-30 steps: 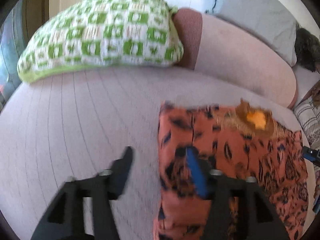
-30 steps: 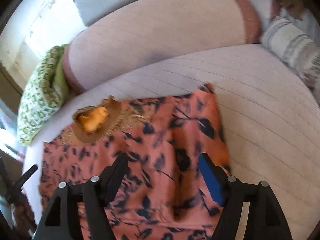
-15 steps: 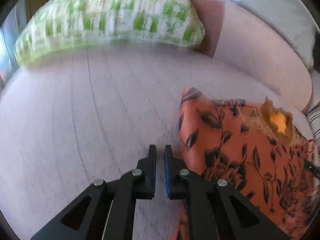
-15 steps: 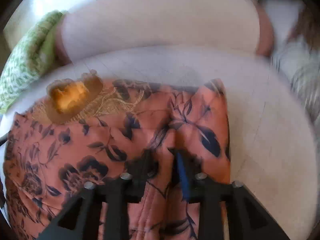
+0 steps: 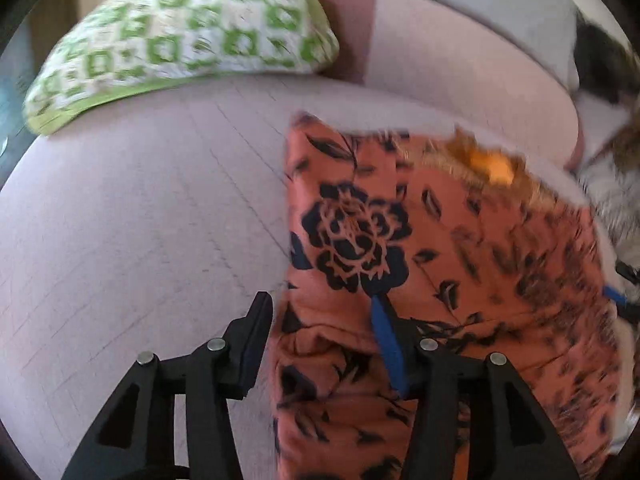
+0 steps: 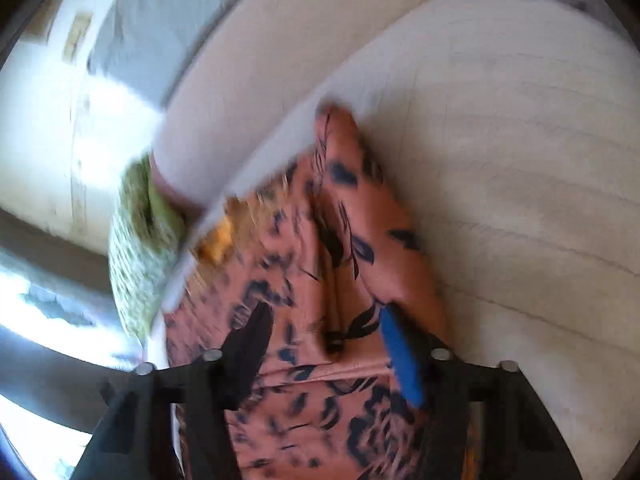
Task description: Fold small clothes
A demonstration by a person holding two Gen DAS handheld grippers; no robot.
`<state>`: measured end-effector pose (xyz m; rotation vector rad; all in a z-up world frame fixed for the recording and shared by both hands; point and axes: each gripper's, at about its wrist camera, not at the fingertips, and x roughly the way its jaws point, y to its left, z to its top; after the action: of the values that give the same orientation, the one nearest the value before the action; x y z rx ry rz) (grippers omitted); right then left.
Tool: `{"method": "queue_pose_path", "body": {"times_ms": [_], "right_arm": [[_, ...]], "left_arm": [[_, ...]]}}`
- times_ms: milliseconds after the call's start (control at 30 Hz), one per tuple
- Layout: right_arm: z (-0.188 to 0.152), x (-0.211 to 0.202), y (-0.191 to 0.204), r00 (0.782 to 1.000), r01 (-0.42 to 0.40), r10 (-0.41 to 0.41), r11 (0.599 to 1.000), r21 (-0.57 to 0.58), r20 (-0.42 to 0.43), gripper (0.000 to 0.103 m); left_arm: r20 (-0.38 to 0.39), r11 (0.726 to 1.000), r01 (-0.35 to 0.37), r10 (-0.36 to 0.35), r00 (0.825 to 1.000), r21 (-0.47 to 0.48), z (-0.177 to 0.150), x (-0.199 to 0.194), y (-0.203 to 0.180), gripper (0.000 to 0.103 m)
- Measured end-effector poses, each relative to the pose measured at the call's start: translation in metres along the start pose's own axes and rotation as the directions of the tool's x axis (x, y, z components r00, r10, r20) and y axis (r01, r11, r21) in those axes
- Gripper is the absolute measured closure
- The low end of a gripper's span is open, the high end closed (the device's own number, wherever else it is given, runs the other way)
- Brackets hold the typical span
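While both pairs of fingers are parting, neither has hold of the garment (image 5: pixel 440 248). On the left gripper (image 5: pixel 320 320) the black finger (image 5: pixel 256 332) stands over bare sofa seat (image 5: pixel 140 220) just outside the cloth's left edge, and the blue-faced finger (image 5: pixel 386 340) stands over the print, so that edge lies between them ungripped. The right gripper (image 6: pixel 324 340) has both its fingers over the cloth, with a raised fold of the orange floral fabric between them, likewise free.

The garment lies flat on the seat with its fringed neckline (image 5: pixel 488 164) towards the backrest (image 5: pixel 460 60), near a green checked cushion (image 5: pixel 180 40).

Judgement on the step: the two side edges look turned inward, and the next fold should be lengthwise. To do it well, each gripper should take a near corner through all layers, close only once the cloth sits deep between the fingers, and lift both corners level so that the side folds do not spill open.

Compared with half a second ago, both pairs of fingers were then nearly together, the left pair over the seat beside the cloth and the right pair down on the print. A full second ago both stood about as wide as now. The right view has since rolled markedly.
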<state>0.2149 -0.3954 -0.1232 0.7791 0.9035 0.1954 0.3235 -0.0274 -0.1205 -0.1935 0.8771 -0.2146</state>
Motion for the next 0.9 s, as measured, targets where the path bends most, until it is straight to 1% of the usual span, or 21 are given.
{"method": "queue_pose_path", "body": {"times_ms": [33,67,100,200,300,367,400,433,467,500,533,567,600,633,667,700,733,767,833,867,900], "right_arm": [[0.002,-0.014,0.012,0.999,0.006,-0.004,0.997,-0.071,0.033,0.018],[0.003,-0.02,0.021,0.998,0.03,-0.022,0.991,-0.127,0.058,0.018],[0.009,-0.023,0.029,0.994,0.083,-0.068,0.98,-0.182,0.087,0.018],[0.04,-0.005,0.022,0.983,0.175,-0.161,0.968,-0.179,0.089,0.018],[0.078,0.018,0.004,0.981,0.193,-0.189,0.968,-0.162,0.042,0.021],[0.088,0.04,-0.003,0.986,0.164,-0.167,0.974,-0.159,-0.007,0.046],[0.093,0.049,-0.007,0.988,0.146,-0.152,0.978,-0.15,-0.03,0.074],[0.093,0.057,-0.014,0.988,0.146,-0.151,0.98,-0.132,-0.031,0.08],[0.094,0.067,-0.035,0.993,0.11,-0.112,0.993,-0.044,-0.037,0.084],[0.095,0.063,-0.063,1.0,-0.008,0.009,0.992,0.129,-0.009,0.087],[0.092,0.056,-0.078,0.996,-0.09,0.085,0.97,0.227,0.031,0.088],[0.089,0.052,-0.091,0.986,-0.169,0.155,0.935,0.311,0.068,0.088],[0.087,0.051,-0.1,0.975,-0.221,0.204,0.902,0.37,0.084,0.088],[0.087,0.049,-0.108,0.97,-0.239,0.229,0.869,0.432,0.076,0.088],[0.087,0.047,-0.109,0.977,-0.208,0.203,0.868,0.452,0.061,0.088],[0.091,0.037,-0.1,0.991,-0.136,0.126,0.899,0.416,0.05,0.085],[0.096,0.024,-0.08,0.998,-0.043,0.026,0.953,0.3,0.061,0.082],[0.098,0.014,-0.056,0.996,0.017,-0.032,0.985,0.171,0.081,0.082],[0.097,0.002,-0.026,0.993,0.024,-0.028,0.999,0.036,0.115,0.082],[0.096,-0.001,-0.016,0.993,-0.01,0.01,1.0,-0.004,0.121,0.082],[0.096,0.003,-0.009,0.992,-0.083,0.085,0.996,-0.034,0.089,0.082]], "left_arm": [[0.041,1.0,0.025,-0.025,0.999,0.003,0.001,-0.013,-0.002,0.049],[0.06,0.999,0.025,-0.027,0.998,0.02,0.0,-0.02,-0.005,0.043],[0.07,0.998,0.013,-0.017,0.997,0.054,-0.002,-0.026,-0.011,0.042],[0.047,0.996,0.028,-0.031,0.998,0.079,-0.009,-0.027,-0.021,0.042],[0.034,0.997,0.054,-0.056,0.998,0.061,-0.026,-0.034,-0.021,0.042],[0.031,0.996,0.064,-0.066,0.997,0.06,-0.031,-0.031,-0.017,0.042],[0.031,0.996,0.061,-0.063,0.998,0.065,-0.035,-0.031,-0.018,0.042],[0.027,0.996,0.047,-0.049,0.998,0.072,-0.035,-0.021,-0.018,0.042],[0.014,0.996,0.034,-0.035,0.999,0.076,-0.038,-0.015,-0.016,0.042],[0.0,0.997,0.025,-0.025,1.0,0.075,-0.04,-0.011,-0.014,0.042],[0.011,0.997,0.027,-0.028,1.0,0.075,-0.042,-0.012,-0.013,0.042],[0.018,0.996,0.028,-0.029,0.999,0.079,-0.043,-0.014,-0.014,0.042],[0.016,0.996,0.025,-0.027,1.0,0.09,-0.044,-0.015,-0.016,0.042],[0.016,0.995,0.025,-0.027,1.0,0.095,-0.044,-0.015,-0.017,0.042],[0.018,0.995,0.025,-0.027,0.999,0.095,-0.044,-0.015,-0.017,0.042],[0.019,0.995,0.028,-0.03,0.999,0.093,-0.045,-0.016,-0.016,0.042],[0.021,0.996,0.032,-0.034,0.999,0.087,-0.045,-0.018,-0.016,0.042],[0.021,0.996,0.033,-0.035,0.999,0.082,-0.046,-0.019,-0.015,0.042],[0.021,0.996,0.039,-0.041,0.999,0.079,-0.046,-0.022,-0.014,0.042],[0.022,0.996,0.041,-0.043,0.999,0.077,-0.046,-0.023,-0.014,0.042],[0.021,0.996,0.043,-0.044,0.999,0.076,-0.045,-0.023,-0.014,0.042]]}}
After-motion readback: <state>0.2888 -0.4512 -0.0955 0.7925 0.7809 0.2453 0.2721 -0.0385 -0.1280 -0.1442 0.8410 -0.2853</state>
